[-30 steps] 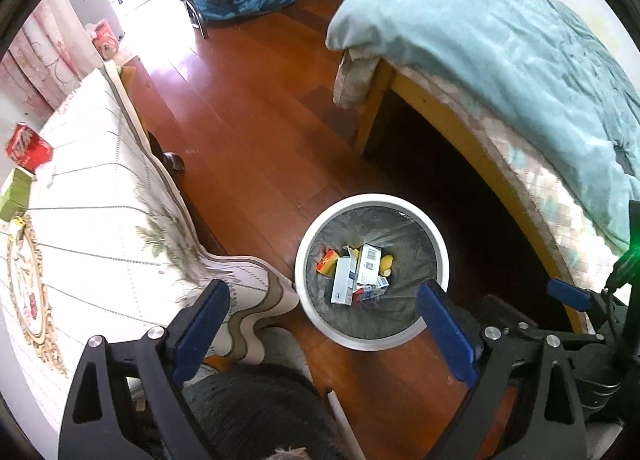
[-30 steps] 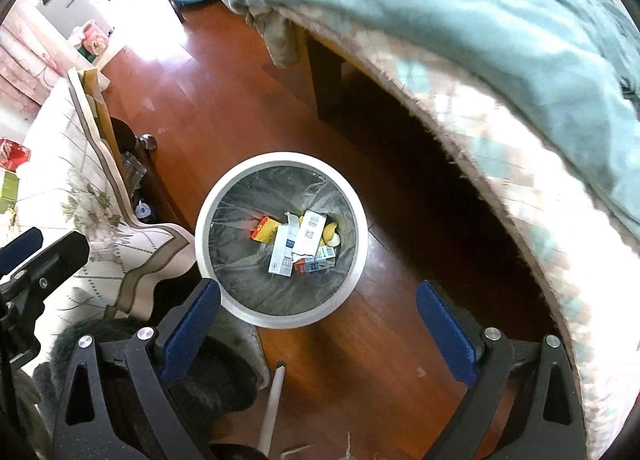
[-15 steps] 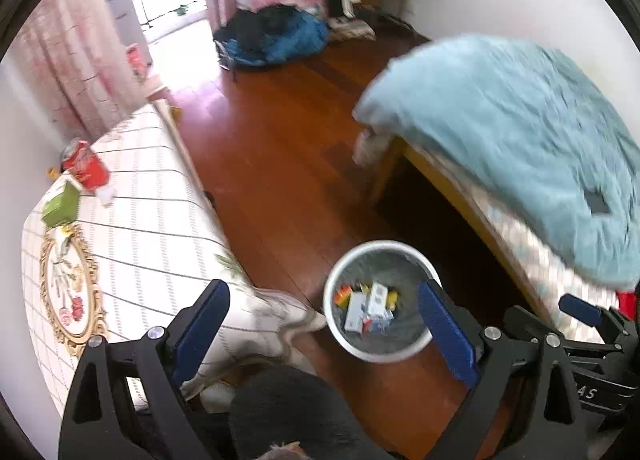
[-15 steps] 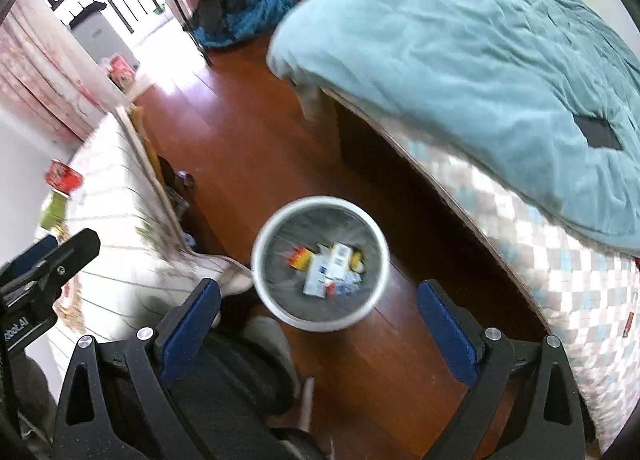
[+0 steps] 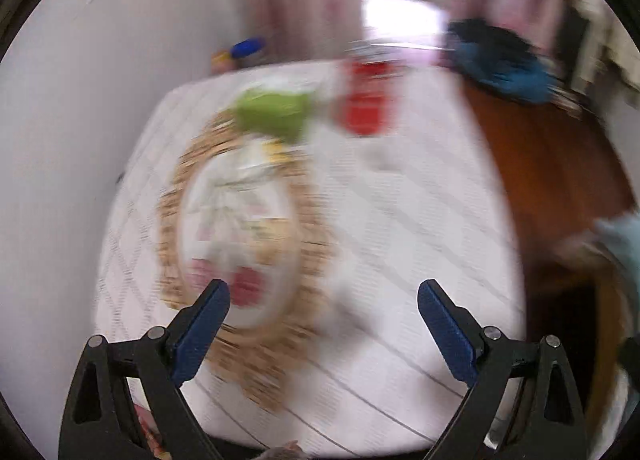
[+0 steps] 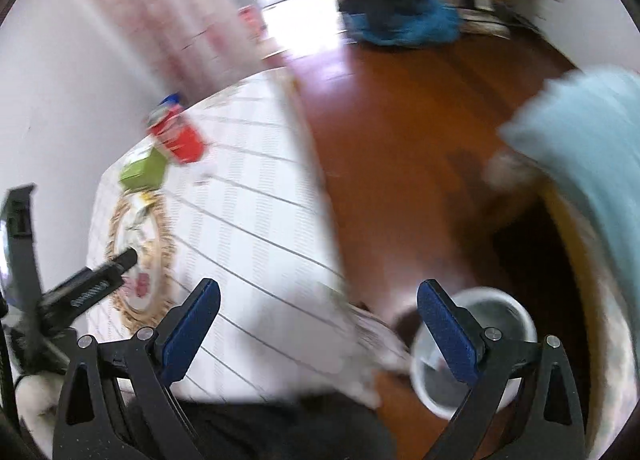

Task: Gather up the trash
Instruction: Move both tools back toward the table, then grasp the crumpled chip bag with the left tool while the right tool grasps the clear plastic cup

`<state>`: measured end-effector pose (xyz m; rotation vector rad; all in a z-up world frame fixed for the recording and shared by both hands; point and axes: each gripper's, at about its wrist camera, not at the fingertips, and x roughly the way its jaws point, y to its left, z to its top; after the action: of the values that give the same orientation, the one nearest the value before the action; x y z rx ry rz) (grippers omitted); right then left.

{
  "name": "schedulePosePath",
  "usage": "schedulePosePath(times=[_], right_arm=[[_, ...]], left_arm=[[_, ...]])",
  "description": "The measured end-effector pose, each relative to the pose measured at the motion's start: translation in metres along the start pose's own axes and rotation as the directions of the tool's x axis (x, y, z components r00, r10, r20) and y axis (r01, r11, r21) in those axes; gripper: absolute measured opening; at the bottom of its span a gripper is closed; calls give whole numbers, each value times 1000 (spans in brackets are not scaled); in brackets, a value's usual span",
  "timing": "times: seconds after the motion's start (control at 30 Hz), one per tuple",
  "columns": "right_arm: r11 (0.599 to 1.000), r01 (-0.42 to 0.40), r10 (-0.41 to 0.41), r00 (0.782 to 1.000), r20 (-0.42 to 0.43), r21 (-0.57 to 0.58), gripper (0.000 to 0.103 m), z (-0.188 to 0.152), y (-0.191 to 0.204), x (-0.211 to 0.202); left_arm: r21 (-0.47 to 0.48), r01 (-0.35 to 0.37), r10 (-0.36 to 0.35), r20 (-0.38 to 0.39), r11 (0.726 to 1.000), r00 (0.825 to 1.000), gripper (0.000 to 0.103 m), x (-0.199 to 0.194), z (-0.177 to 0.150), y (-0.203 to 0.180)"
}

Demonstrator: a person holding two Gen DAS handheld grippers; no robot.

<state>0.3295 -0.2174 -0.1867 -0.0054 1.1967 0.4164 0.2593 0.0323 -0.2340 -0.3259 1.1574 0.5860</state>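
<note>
Both views are blurred by motion. My left gripper (image 5: 322, 300) is open and empty above a white patterned tablecloth (image 5: 420, 220). At the table's far end lie a green box (image 5: 274, 112) and a red packet (image 5: 366, 104), with a small yellow-and-white scrap (image 5: 268, 152) near them. My right gripper (image 6: 318, 300) is open and empty, over the table's edge. The white trash bin (image 6: 512, 306) stands on the floor at lower right, behind my right finger. The green box (image 6: 144, 172) and red packet (image 6: 180, 138) show far left in the right wrist view.
A bed with a light blue cover (image 6: 580, 128) stands at right over the wooden floor (image 6: 400, 120). A blue and black pile (image 6: 400, 16) lies by the bright doorway. The white wall (image 5: 80, 100) runs along the table's left. The left gripper's body (image 6: 80, 288) shows at lower left.
Both grippers have swung up and left, away from the bin toward the table. The bin has left the left wrist view and slid to the lower right in the right wrist view.
</note>
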Motion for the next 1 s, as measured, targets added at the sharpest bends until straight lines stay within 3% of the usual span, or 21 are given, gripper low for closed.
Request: schedulePosePath(times=[0.1, 0.2, 0.3, 0.53, 0.6, 0.7, 0.73, 0.77, 1.0], right_arm=[[996, -51, 50, 998, -26, -77, 100, 32, 52, 58], [989, -104, 97, 993, -72, -101, 96, 60, 93, 115], [986, -135, 125, 987, -102, -100, 74, 83, 119, 161], [978, -197, 188, 974, -130, -63, 74, 114, 150, 231], [978, -196, 186, 973, -135, -67, 73, 117, 156, 241], [976, -203, 192, 972, -134, -76, 56, 118, 163, 253], [976, -197, 186, 975, -119, -88, 47, 118, 166, 253], [975, -198, 187, 976, -112, -99, 43, 117, 168, 253], [971, -164, 152, 985, -76, -175, 43, 107, 177, 239]], left_arm=[[-94, -36, 31, -54, 995, 998, 96, 45, 16, 50], [-169, -23, 13, -65, 985, 998, 96, 78, 33, 79], [-174, 0, -12, -67, 985, 998, 95, 105, 50, 88], [-98, 84, -93, -94, 992, 991, 94, 150, 81, 76], [-86, 81, -88, -80, 993, 993, 86, 152, 84, 73], [-62, 59, -62, -38, 996, 997, 58, 147, 86, 72], [-59, 57, -59, -22, 997, 998, 44, 144, 86, 73], [-60, 61, -62, -18, 996, 998, 44, 142, 85, 74], [-26, 41, -41, 30, 999, 999, 44, 115, 70, 78]])
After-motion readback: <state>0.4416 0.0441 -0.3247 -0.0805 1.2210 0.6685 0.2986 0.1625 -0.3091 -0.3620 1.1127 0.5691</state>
